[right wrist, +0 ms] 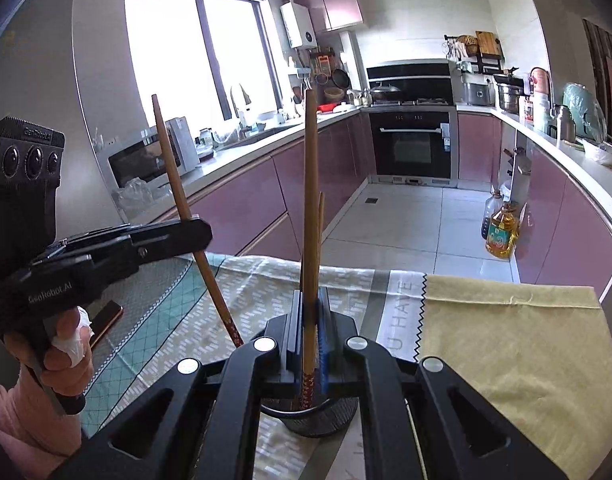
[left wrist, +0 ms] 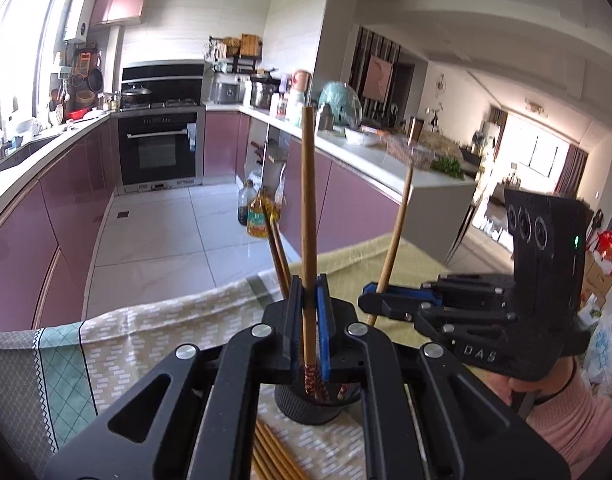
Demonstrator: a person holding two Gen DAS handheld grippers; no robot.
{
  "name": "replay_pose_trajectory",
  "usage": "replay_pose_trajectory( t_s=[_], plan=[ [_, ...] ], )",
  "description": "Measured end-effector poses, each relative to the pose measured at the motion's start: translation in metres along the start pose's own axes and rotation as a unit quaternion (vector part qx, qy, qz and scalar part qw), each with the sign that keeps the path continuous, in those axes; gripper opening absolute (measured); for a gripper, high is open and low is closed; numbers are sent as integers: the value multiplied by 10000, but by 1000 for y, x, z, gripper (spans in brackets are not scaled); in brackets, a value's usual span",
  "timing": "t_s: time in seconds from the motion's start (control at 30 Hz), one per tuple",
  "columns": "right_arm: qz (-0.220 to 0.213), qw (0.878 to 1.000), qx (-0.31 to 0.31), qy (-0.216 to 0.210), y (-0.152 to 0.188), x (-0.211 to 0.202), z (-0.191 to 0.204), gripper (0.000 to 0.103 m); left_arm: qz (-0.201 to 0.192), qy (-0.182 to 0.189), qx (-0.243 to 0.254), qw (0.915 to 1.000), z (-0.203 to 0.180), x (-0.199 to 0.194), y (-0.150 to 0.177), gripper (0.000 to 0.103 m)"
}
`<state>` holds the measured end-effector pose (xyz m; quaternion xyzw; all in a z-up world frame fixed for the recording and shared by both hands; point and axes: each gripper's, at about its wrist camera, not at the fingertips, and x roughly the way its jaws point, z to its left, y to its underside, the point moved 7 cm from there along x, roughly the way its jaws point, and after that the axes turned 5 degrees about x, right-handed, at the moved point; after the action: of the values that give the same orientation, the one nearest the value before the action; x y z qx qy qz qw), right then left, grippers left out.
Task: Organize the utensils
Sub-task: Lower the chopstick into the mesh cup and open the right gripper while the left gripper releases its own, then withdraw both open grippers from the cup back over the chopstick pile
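Observation:
My left gripper (left wrist: 309, 284) is shut on an upright wooden chopstick (left wrist: 307, 200) whose patterned red end dips into the black mesh holder (left wrist: 309, 408) just below. Two more chopsticks (left wrist: 277, 256) lean in the holder. To the right, my right gripper (left wrist: 367, 297) is shut on a tilted chopstick (left wrist: 397, 232). In the right wrist view that gripper (right wrist: 310, 296) clamps its chopstick (right wrist: 310, 200) above the same holder (right wrist: 311, 416), while the left gripper (right wrist: 204, 233) holds its chopstick (right wrist: 178, 184) at the left. Several loose chopsticks (left wrist: 274, 454) lie on the cloth.
A patterned tablecloth (right wrist: 505, 340) covers the table, its far edge dropping to the tiled kitchen floor. A phone (right wrist: 106, 320) lies at the left near the hand. Oil bottles (right wrist: 499, 232) stand on the floor by the purple cabinets.

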<state>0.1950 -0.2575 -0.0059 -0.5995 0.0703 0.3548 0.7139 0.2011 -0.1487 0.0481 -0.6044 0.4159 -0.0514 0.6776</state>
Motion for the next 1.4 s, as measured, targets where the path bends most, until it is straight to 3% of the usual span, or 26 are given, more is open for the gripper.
replay_pose_trajectory(
  t_s=[0.27, 0.67, 0.77, 0.83, 0.9, 1.03, 1.17, 1.27, 1.4],
  plan=[
    [558, 9984, 87, 26, 13, 25, -9, 6, 718, -4, 57, 9974, 6, 35, 29, 8],
    [526, 9979, 365, 43, 6, 39, -19, 9, 943, -127, -281, 9951, 20, 72, 39, 9],
    [430, 9982, 413, 31, 6, 34, -21, 10, 895, -221, -322, 9952, 23, 70, 44, 17],
    [347, 9985, 409, 64, 7, 29, -22, 15, 784, -261, -342, 9960, 26, 63, 46, 21],
    [235, 9990, 379, 91, 7, 21, -19, 19, 643, -349, -408, 9965, 29, 53, 48, 36],
    [-59, 9999, 158, 9, 7, -3, -4, 26, 317, -594, -406, 9969, 37, 25, 57, 49],
    [-252, 9993, -166, -205, 18, -28, 20, 32, 80, -940, -414, 9947, 47, -5, 72, 69],
    [-201, 9982, -383, -419, 36, -37, 35, 45, 127, -1159, -382, 9925, 53, -20, 92, 79],
    [231, 9977, -330, -547, 70, -24, 45, 46, 499, -1365, -268, 9890, 56, -24, 127, 79]
  ],
)
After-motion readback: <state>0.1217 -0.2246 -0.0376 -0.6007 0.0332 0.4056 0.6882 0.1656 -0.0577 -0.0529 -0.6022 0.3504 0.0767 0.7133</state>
